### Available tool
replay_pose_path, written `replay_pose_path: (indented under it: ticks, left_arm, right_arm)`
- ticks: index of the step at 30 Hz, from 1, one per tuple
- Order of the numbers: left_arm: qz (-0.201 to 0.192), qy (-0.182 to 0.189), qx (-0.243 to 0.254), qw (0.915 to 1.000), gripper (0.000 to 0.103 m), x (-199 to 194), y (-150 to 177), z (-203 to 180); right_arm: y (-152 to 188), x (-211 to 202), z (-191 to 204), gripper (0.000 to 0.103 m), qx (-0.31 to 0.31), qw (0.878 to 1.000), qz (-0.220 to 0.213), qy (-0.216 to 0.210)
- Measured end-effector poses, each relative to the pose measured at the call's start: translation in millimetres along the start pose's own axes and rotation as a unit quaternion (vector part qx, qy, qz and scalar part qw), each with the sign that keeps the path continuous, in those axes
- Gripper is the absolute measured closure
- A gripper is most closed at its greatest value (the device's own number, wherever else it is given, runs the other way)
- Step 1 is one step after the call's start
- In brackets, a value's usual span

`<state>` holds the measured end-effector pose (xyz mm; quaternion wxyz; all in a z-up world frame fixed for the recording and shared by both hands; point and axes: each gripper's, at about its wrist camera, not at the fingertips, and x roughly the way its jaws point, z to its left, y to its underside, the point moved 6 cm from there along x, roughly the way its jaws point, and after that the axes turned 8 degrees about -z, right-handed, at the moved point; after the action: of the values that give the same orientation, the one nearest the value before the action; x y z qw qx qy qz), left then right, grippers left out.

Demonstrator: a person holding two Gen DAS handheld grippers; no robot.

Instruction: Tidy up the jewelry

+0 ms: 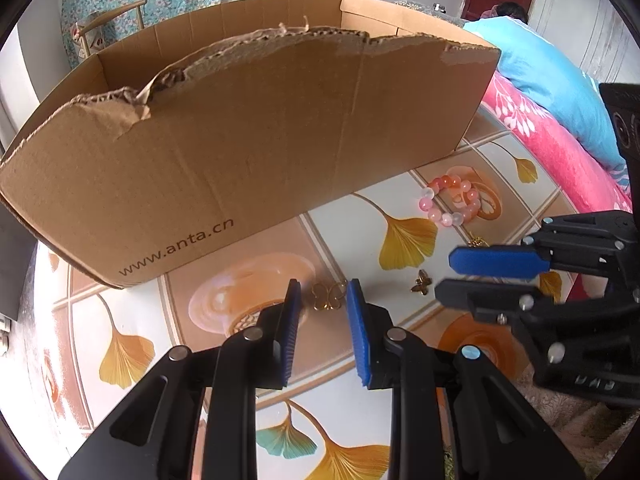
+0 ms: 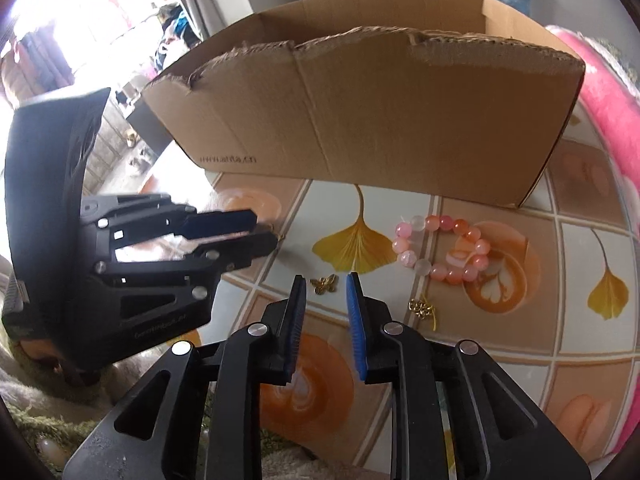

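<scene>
Left wrist view: the left gripper (image 1: 323,292) hangs with jaws slightly spread around a gold clover chain (image 1: 328,298) on the surface (image 1: 224,304), just in front of the box (image 1: 240,140); I cannot tell whether the pads touch it. Right of it lie a gold butterfly (image 1: 421,283) and a pink bead bracelet (image 1: 452,200). The right gripper (image 2: 326,284), jaws also narrowly apart, frames that butterfly without pinching it.

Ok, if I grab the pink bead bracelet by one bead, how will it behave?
The pink bead bracelet will probably sag into a loop, since it is separate strung beads. The glossy round beads may slip between the pads. Pushed, it would likely roll or slide on the smooth tablecloth.
</scene>
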<state>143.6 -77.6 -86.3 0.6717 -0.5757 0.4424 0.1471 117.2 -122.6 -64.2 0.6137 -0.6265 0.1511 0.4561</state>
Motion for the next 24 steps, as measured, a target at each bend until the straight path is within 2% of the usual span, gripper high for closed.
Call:
replay_pose_path:
  ticks: [4, 7, 13, 19, 20, 22, 24]
  left_arm:
    - [-0.006, -0.007, 0.005, 0.9999, 0.094, 0, 0, 3]
    - [-0.006, -0.005, -0.002, 1.0000, 0.099, -1, 1, 7]
    - [0.001, -0.006, -0.016, 0.9999, 0.099, -7, 8, 16]
    - [-0.002, 0.024, -0.035, 0.9991, 0.098, -18, 9, 18]
    - [-0.003, 0.029, -0.033, 0.9990, 0.096, -19, 8, 17]
    - [-0.003, 0.031, -0.024, 0.9992, 0.086, -21, 8, 15]
    - [0.003, 0.029, -0.015, 0.9995, 0.084, -18, 9, 13]
  right_arm:
    - [1, -1, 6, 0.082, -0.003, 1.000, 0.001, -0.002]
    - [0, -1, 7, 0.082, -0.007, 1.000, 0.000, 0.002]
    - [-2, 2, 4, 0.077, 0.000, 1.000, 0.002, 0.005]
    - [-3, 6, 4, 0.071, -0.002, 1.000, 0.007, 0.004]
    - [-3, 7, 4, 0.071, -0.002, 1.000, 0.007, 0.005]
    - [-3, 10, 4, 0.071, -0.002, 1.000, 0.010, 0.004]
    - [-3, 13, 5, 0.070, -0.002, 1.000, 0.014, 0.004]
